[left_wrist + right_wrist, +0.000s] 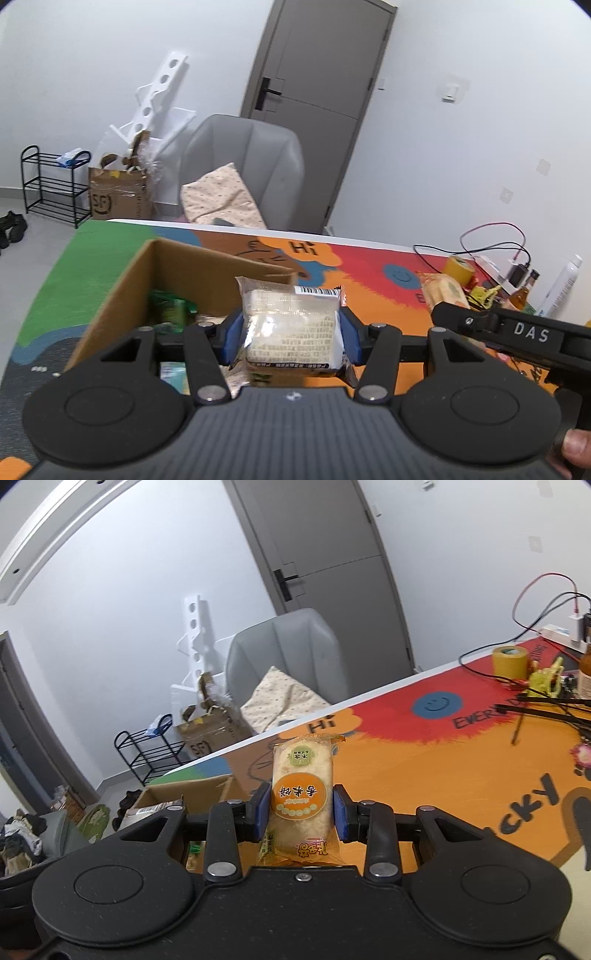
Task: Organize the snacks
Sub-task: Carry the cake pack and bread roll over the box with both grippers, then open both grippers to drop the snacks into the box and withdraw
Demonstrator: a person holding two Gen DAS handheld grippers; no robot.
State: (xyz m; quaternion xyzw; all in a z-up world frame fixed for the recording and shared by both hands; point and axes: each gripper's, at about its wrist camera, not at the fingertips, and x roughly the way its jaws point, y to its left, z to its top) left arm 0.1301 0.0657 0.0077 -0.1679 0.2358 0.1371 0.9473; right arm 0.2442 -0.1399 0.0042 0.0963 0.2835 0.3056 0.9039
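Left gripper (291, 334) clamped on clear-wrapped snack pack (291, 325), cardboard box (122, 284) right under and ahead of it, right gripper (301, 810) squeezing orange rice cracker pack (301, 794) above colourful table mat (443, 775)

My cardboard box (122, 280) sits on the worktop (369, 266), left of the tape roll (460, 267). Behind the worktop stands a chair (255, 166) holding a cushion (221, 199).

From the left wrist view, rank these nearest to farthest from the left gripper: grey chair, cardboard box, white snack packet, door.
1. white snack packet: clamped between the left gripper pads.
2. cardboard box: on the table just beyond and left, open, with snacks inside.
3. grey chair: behind the table's far edge, cushion on its seat.
4. door: in the back wall, behind the chair.
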